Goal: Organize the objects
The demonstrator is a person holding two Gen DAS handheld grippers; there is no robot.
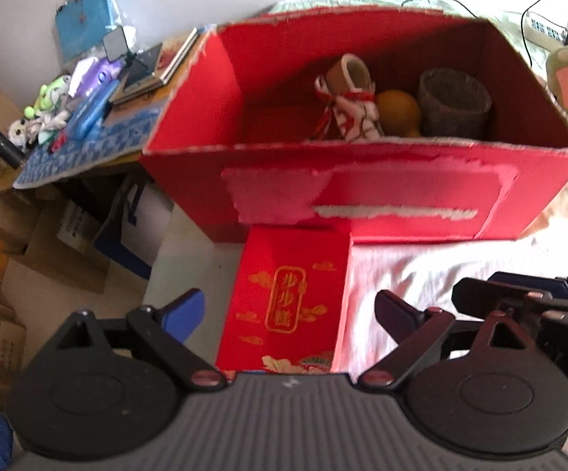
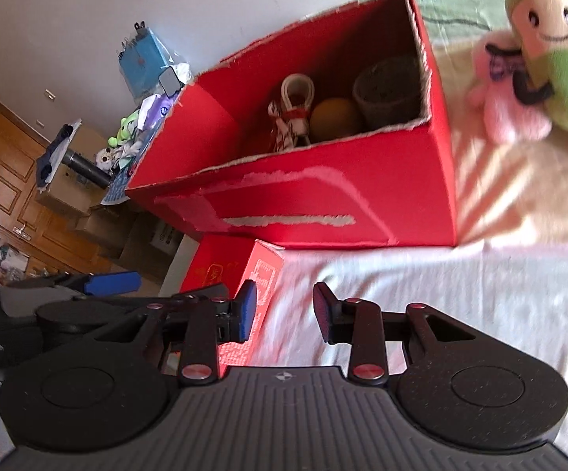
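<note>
The small red box (image 1: 288, 302) lies straight ahead of the left gripper (image 1: 290, 312), framed between its open, empty jaws, with its long axis running away from the gripper toward the big red box (image 1: 362, 192), whose front wall it appears to touch. It lies on the bed (image 2: 460, 314) at the left edge. The right gripper (image 2: 284, 314) is also open and empty, just right of the small box; its left pad sits beside the box's side. The left gripper looks better lined up to grasp. Inside the big box are a shoe (image 1: 349, 98), a ball (image 1: 398, 112) and a grey pot (image 1: 455, 102). A green plush toy (image 2: 551, 51) rests beyond the big box's right end, clear of the path.
</note>
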